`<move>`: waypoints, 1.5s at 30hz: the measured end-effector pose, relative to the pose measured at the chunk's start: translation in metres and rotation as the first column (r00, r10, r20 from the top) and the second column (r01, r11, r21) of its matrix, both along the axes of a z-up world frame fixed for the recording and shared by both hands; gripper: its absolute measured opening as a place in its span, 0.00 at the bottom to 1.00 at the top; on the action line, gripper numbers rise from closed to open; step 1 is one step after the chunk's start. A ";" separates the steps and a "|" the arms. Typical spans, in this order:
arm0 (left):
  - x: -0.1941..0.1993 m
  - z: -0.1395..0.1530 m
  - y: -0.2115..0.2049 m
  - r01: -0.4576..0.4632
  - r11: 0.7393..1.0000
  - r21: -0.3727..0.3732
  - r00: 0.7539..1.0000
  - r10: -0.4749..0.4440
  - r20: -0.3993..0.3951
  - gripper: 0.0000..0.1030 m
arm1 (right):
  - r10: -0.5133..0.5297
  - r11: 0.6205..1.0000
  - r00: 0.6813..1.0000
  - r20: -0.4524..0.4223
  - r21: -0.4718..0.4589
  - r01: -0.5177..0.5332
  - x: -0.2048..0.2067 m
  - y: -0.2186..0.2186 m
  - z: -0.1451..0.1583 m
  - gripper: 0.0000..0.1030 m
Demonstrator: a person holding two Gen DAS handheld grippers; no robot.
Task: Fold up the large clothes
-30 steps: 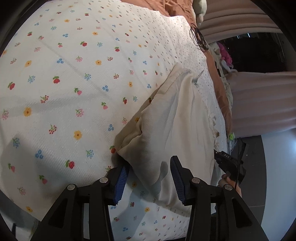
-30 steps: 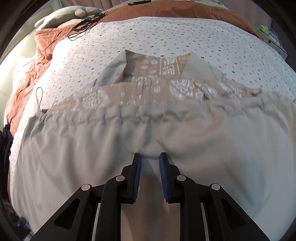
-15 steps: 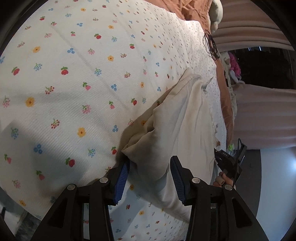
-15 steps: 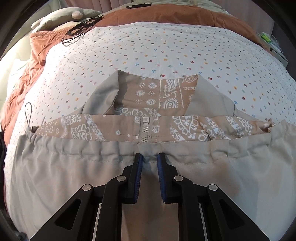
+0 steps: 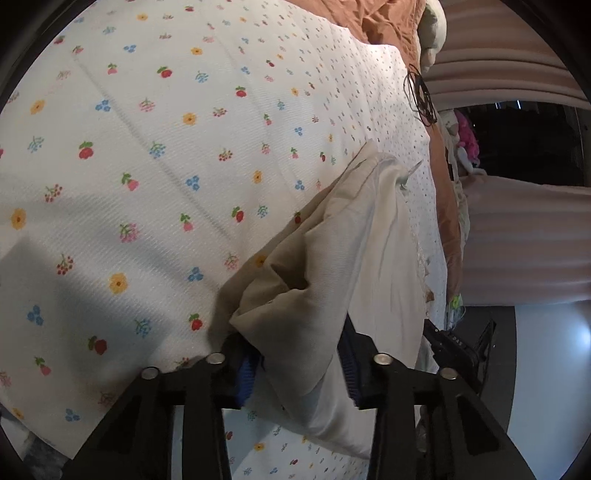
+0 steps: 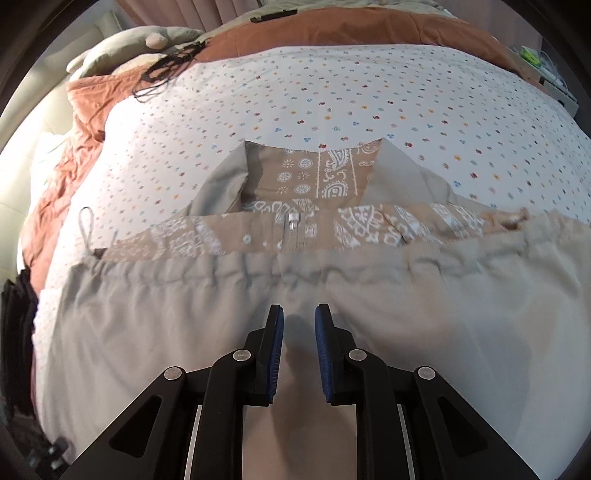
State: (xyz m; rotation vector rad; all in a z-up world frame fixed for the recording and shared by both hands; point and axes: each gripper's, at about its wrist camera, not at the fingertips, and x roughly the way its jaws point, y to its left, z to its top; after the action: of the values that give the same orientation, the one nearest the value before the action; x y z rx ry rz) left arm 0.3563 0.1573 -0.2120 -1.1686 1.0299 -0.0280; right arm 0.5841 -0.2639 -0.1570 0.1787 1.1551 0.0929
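While my left hand-held gripper (image 5: 301, 363) is closing on a bunched corner of the beige jacket (image 6: 369, 314) lying folded on the bed (image 5: 147, 147), it may catch only one layer. My right hand-held gripper (image 6: 298, 314) hovers narrowly apart, holding nothing, so the fold could slump.

my bed (image 6: 332, 92), spread with a white coverlet (image 5: 166, 184) printed in small flowers, carries the beige jacket (image 6: 184, 332) laid flat across it, its paisley lining (image 6: 317, 173) showing at the far edge. a rust-orange quilt (image 6: 351, 33) lies bunched along the far side (a tangle of black cord (image 6: 162, 70) rests at its corner), beside a pale pillow (image 6: 122, 48).
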 end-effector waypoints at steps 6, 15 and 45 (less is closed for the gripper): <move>-0.004 0.012 -0.003 0.011 1.000 0.018 0.999 -0.012 0.037 0.16 | -0.009 0.998 1.000 0.027 0.069 0.008 -0.063 -0.008 0.024 0.18; 0.001 0.060 -0.018 0.055 0.995 0.079 0.987 -0.066 0.144 0.10 | -0.001 0.991 0.999 0.038 0.137 -0.004 -0.150 -0.007 0.036 0.18; 0.048 0.215 -0.138 0.220 0.948 0.231 0.874 -0.297 0.386 0.07 | 0.045 0.957 0.999 0.002 0.285 -0.044 -0.246 -0.025 -0.004 0.31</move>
State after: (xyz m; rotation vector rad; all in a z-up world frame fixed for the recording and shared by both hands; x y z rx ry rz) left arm 0.4040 0.0194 0.0034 -0.8035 0.7807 -0.3775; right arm 0.3381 -0.2893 -0.1613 0.4090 1.1472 0.3005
